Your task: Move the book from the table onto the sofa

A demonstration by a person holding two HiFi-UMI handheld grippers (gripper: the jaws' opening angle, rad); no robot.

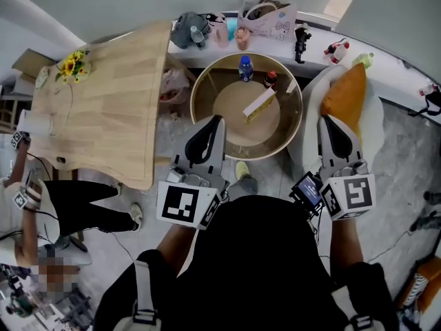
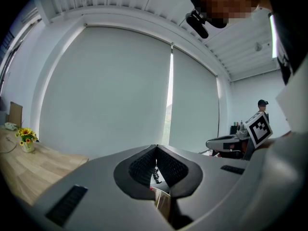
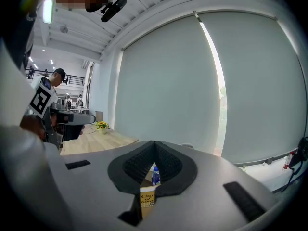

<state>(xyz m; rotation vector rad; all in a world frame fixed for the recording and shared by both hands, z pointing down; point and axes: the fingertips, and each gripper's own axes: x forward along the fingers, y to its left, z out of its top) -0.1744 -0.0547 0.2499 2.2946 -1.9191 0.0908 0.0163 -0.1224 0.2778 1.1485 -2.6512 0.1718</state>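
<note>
The book (image 1: 259,105), pale with a yellowish cover, lies on the round wooden table (image 1: 207,88) ahead of me. It also shows low through the jaw gap in the right gripper view, where the book (image 3: 147,197) stands in front of a blue bottle (image 3: 155,175). My left gripper (image 1: 215,120) hovers over the table's near rim, shut and empty; its jaws (image 2: 156,148) meet at the tips. My right gripper (image 1: 325,120) is shut with nothing in it, over the white sofa seat (image 1: 373,119) with an orange cushion (image 1: 344,96).
A blue bottle (image 1: 245,67) and a small dark bottle (image 1: 270,79) stand at the round table's far side. A long wooden table (image 1: 103,102) with flowers (image 1: 72,64) is to the left. A person (image 1: 21,185) sits at far left. Bags and clutter line the windowsill (image 1: 269,16).
</note>
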